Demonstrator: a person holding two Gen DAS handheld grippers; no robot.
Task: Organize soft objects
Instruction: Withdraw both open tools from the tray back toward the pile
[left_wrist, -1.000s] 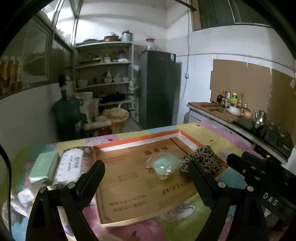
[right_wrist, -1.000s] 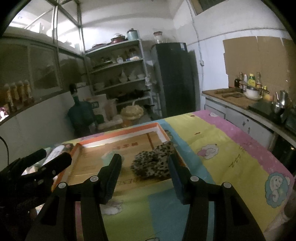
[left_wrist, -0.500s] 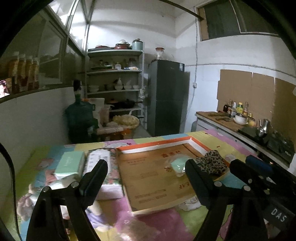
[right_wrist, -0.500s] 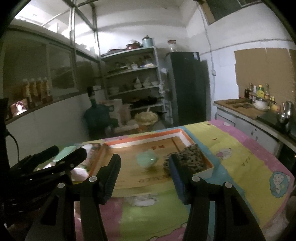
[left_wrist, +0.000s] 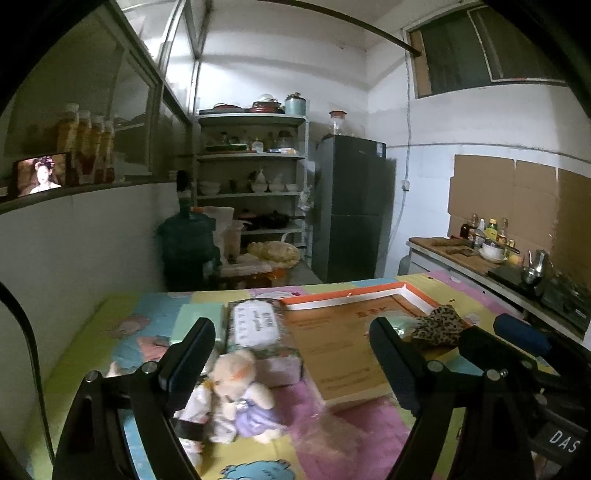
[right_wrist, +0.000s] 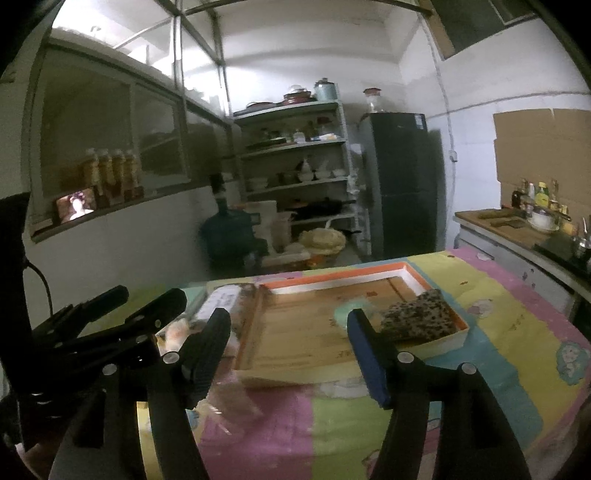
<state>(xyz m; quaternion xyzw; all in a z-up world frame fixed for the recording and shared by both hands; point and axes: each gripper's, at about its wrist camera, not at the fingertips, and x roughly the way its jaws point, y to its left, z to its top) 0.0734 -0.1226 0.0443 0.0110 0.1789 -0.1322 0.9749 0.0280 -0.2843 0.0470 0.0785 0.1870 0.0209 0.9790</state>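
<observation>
Left wrist view: the left gripper (left_wrist: 288, 350) stands released, its jaws wide apart with nothing pressed between them. It hangs above the table (left_wrist: 110, 332), which is covered in a patchwork cartoon cloth. A small plush bear (left_wrist: 240, 395) in a lilac dress lies near the table's near edge, just beside the gripper's left finger; whether they touch cannot be told. Behind the bear sit a wet-wipes pack (left_wrist: 255, 325) and a pale green packet (left_wrist: 199, 321), side by side toward the left edge. A shallow cardboard tray (left_wrist: 343, 299) with an orange and white rim occupies the middle of the table. A leopard-print cloth (left_wrist: 439, 325) lies against the tray's right wall.

Right wrist view: the right gripper (right_wrist: 288, 354) is empty and its jaws are opening; nothing sits between them. The leopard-print cloth (right_wrist: 417, 317) rests in the tray's (right_wrist: 332, 280) near right corner. A pale green object (right_wrist: 347, 310), blurred, lies just left of the cloth inside the tray. The left gripper (right_wrist: 122, 325) shows at the left of this view.
</observation>
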